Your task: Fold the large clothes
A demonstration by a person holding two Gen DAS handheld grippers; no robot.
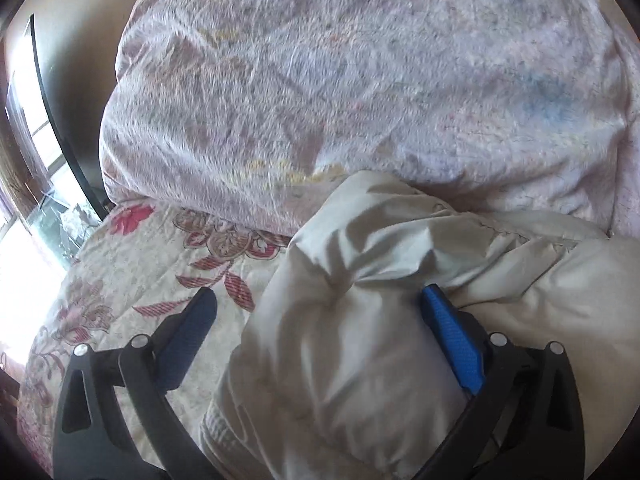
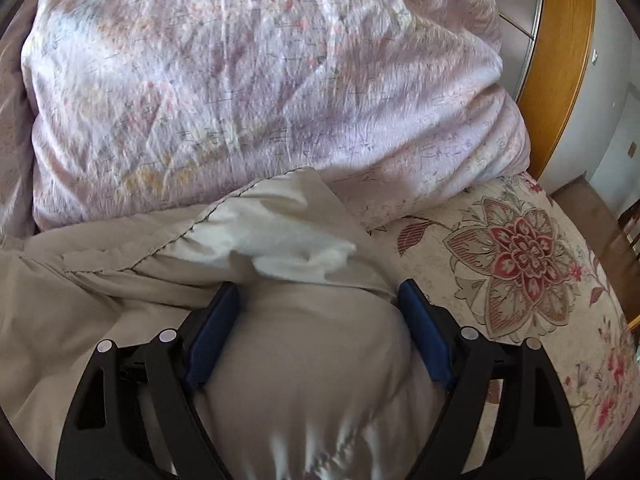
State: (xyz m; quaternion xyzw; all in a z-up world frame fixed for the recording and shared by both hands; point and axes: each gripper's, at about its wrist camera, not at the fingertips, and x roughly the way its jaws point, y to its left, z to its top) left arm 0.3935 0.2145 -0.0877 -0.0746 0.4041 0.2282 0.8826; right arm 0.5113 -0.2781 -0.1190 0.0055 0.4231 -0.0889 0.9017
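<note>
Garment: a bulky beige padded fabric garment (image 1: 360,340) with a stitched seam lies bunched on the bed at 6 o'clock in both views; its white lining (image 2: 288,236) shows at the centre of the right wrist view.
Left gripper: the left gripper (image 1: 320,304) has its black arms and blue pads spread wide; the 3 o'clock pad (image 1: 448,332) presses against a puffed fold of the garment, and the 9 o'clock pad (image 1: 192,328) stands apart from the cloth, over the bedspread.
Right gripper: the right gripper (image 2: 320,300) is spread wide too, straddling a rounded bulge of the garment, with both blue pads (image 2: 212,332) touching its sides; whether they squeeze it I cannot tell.
Quilt: a large crumpled pale pink floral quilt (image 1: 340,80) fills 12 o'clock in both views, its lower edge touching the garment.
Bedspread: a cream quilted bedspread with red flowers (image 2: 520,260) lies under everything, seen at 8 o'clock in the left view and 3 o'clock in the right.
Surroundings: a bright window (image 1: 24,140) sits at 9 o'clock in the left view; a curved wooden headboard (image 2: 560,60) stands at 2 o'clock in the right.
</note>
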